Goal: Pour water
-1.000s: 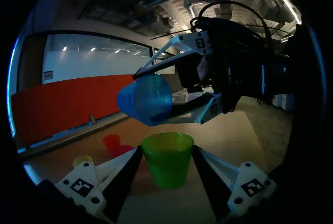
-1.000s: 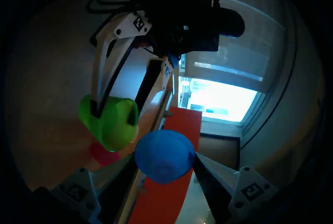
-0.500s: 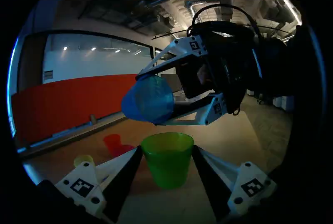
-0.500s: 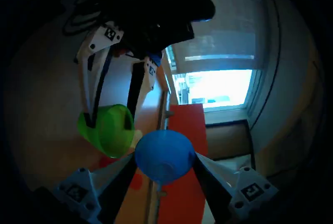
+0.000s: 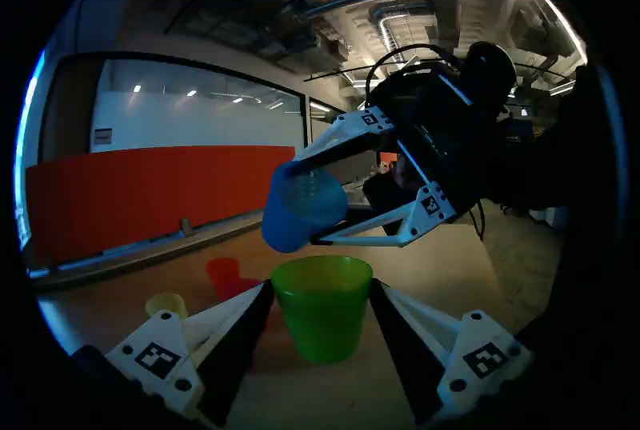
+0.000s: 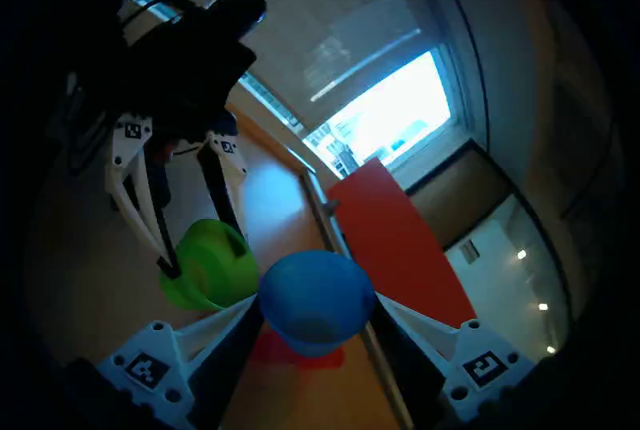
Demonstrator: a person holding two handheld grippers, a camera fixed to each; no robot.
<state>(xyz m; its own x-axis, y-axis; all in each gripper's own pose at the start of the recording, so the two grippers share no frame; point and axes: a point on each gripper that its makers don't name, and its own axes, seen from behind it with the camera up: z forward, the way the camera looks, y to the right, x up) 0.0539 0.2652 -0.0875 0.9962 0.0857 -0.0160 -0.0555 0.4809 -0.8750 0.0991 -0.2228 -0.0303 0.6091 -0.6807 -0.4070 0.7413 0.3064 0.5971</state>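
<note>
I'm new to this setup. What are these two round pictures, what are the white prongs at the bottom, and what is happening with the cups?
There is no robot here: a person holds a two-finger gripper in each hand, and a fisheye camera rides on each one. The left gripper view looks along the left gripper, whose white fingers clamp a green cup. Farther off, it shows the other gripper holding a blue cup, tilted and higher than the green one. The right gripper view looks along the right gripper at that same blue cup. A red cup and a yellow cup stand on the wooden table.
</note>
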